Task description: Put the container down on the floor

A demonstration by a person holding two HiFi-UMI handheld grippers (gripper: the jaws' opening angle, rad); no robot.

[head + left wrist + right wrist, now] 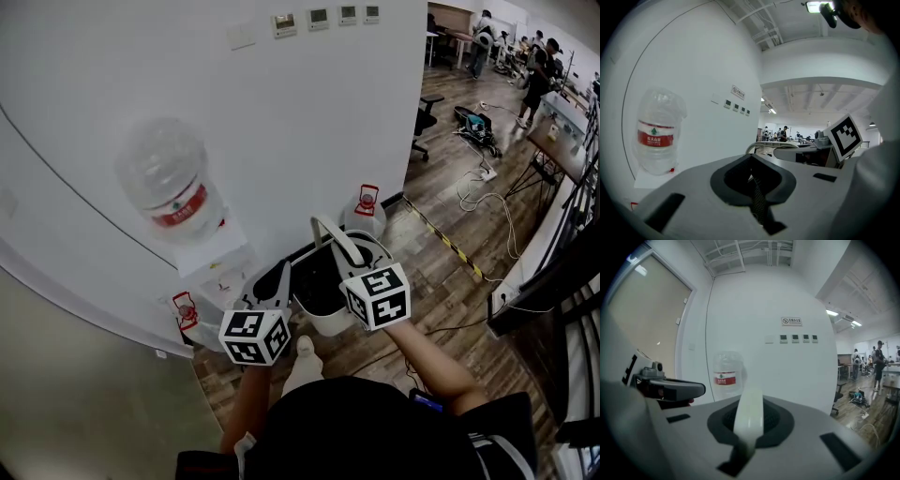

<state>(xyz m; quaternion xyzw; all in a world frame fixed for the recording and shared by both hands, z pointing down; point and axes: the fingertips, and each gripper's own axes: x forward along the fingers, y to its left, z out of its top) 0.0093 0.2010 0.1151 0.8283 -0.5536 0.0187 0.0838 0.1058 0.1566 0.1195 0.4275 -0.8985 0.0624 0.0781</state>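
I'm carrying the white container (319,305), hanging mid-frame above the wood floor (441,281) and probably light, stiff and swingy, by its slim handle (749,413), right gripper (749,427) clenching it, left gripper (754,190) closed, empty.

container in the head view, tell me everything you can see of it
The container is a white, plastic-looking bucket with a dark inside and a white arched handle standing up. It hangs upright, seemingly off the wooden floor, beside the white wall. The right gripper has its jaws shut on the handle. The left gripper, jaws together, reaches to its left rim; whether they pinch it is unclear.
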